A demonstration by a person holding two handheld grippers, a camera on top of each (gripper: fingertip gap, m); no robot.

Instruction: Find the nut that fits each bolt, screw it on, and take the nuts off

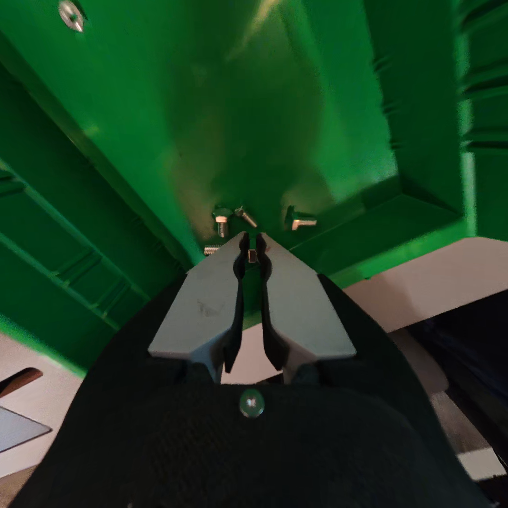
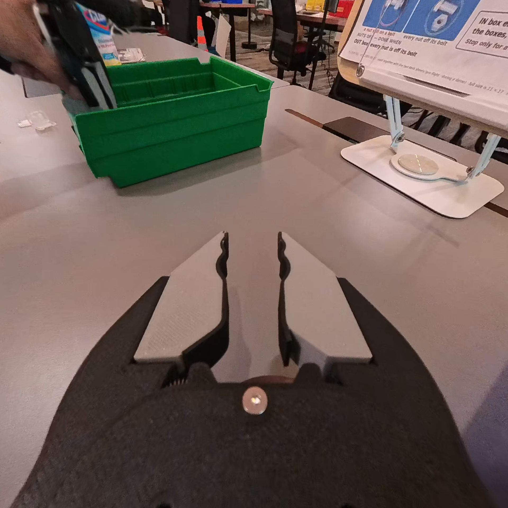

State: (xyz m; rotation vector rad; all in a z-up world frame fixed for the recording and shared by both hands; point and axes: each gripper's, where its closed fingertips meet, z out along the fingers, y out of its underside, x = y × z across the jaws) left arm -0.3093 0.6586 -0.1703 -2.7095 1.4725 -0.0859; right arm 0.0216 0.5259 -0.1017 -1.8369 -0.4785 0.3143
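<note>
Reaching down into a green plastic bin (image 1: 275, 123), the left tool (image 1: 252, 236) has its grey fingers drawn almost together, and a small silver metal piece (image 1: 252, 255), too small to tell whether nut or bolt head, sits pinched between the black pads just behind the tips.

Four more silver fasteners lie on the bin floor around those tips. A hex-head bolt (image 1: 221, 224) lies left of them, a second bolt (image 1: 246, 216) lies tilted just beside it, and a third bolt (image 1: 299, 221) lies to the right with its shank pointing right. A short threaded end (image 1: 211, 250) shows at the left finger's edge, the rest hidden behind the finger. One further silver piece (image 1: 72, 18) lies far up the bin floor, blurred.

The right wrist view shows none of these parts. There the right tool (image 2: 252, 233) hovers over the bare grey table (image 2: 357, 261), its fingers spread with a clear gap and nothing between them. That view shows the same green bin (image 2: 170, 129) from outside, standing on the table well ahead to the left, with the left tool (image 2: 90, 82) dipped into its near left corner and a hand (image 2: 30, 46) gripping it. To the right stands one white stand (image 2: 420, 176) carrying a printed instruction sheet (image 2: 428, 35). A few clear plastic bits (image 2: 38, 122) lie left of the bin.
</note>
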